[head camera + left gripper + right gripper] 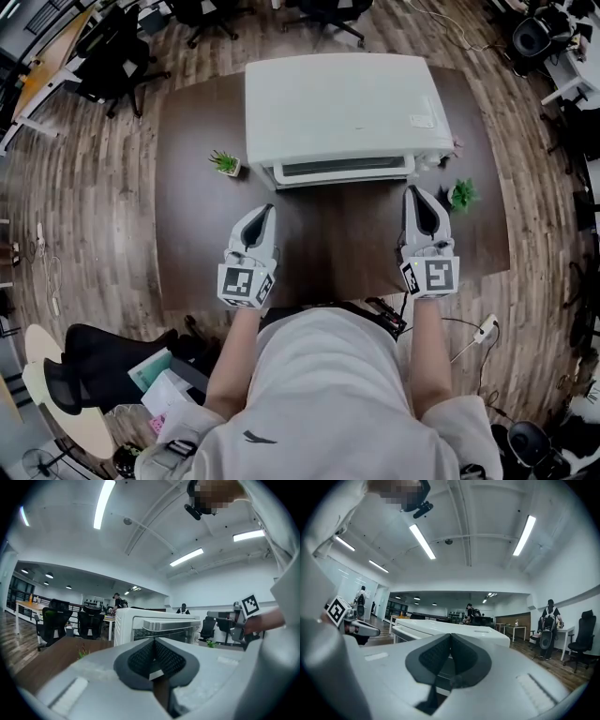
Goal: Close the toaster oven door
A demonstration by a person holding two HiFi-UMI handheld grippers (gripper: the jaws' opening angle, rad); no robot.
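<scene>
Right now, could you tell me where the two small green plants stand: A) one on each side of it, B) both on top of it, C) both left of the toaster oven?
A: one plant stands left of the toaster oven, the other plant right of it.

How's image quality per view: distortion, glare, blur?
Head view: heavy fisheye, floor planks bow around the table; toaster oven top nearly blown out. Left gripper view: dark circular vignette, ceiling strip light flares. Right gripper view: same vignette, no motion smear.
</scene>
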